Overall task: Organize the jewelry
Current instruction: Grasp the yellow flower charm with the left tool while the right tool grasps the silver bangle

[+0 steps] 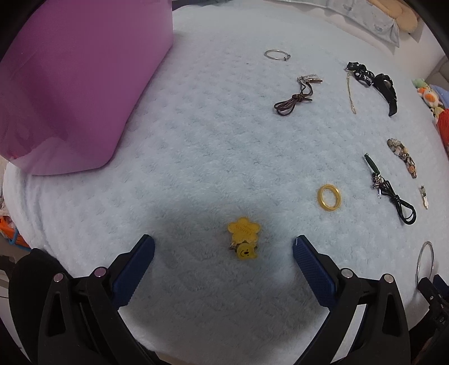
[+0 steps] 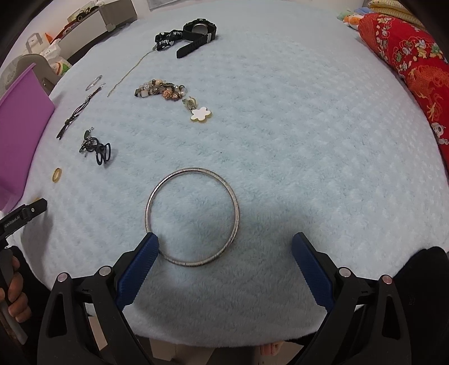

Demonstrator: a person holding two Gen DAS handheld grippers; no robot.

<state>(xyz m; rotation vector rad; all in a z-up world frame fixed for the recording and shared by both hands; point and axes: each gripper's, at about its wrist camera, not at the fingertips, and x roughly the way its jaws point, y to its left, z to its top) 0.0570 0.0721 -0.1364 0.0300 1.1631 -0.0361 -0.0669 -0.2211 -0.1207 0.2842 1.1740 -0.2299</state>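
Observation:
My left gripper (image 1: 224,243) is open, its blue fingers on either side of a yellow flower-and-smiley charm (image 1: 243,235) lying on the pale blue fleece. A gold ring (image 1: 329,197) lies to its right. My right gripper (image 2: 223,241) is open over a large silver bangle (image 2: 192,216); its left fingertip (image 2: 150,244) touches the bangle's near-left rim. The bangle also shows at the right edge of the left wrist view (image 1: 425,259). A purple box (image 1: 73,84) stands at the left.
Spread on the fleece: a black watch (image 2: 199,27), a lanyard (image 2: 168,39), a beaded bracelet (image 2: 160,89), a white flower charm (image 2: 201,114), black cords (image 2: 96,147), a brown cord (image 1: 291,102), a thin silver ring (image 1: 277,54). A red patterned cushion (image 2: 412,64) lies right.

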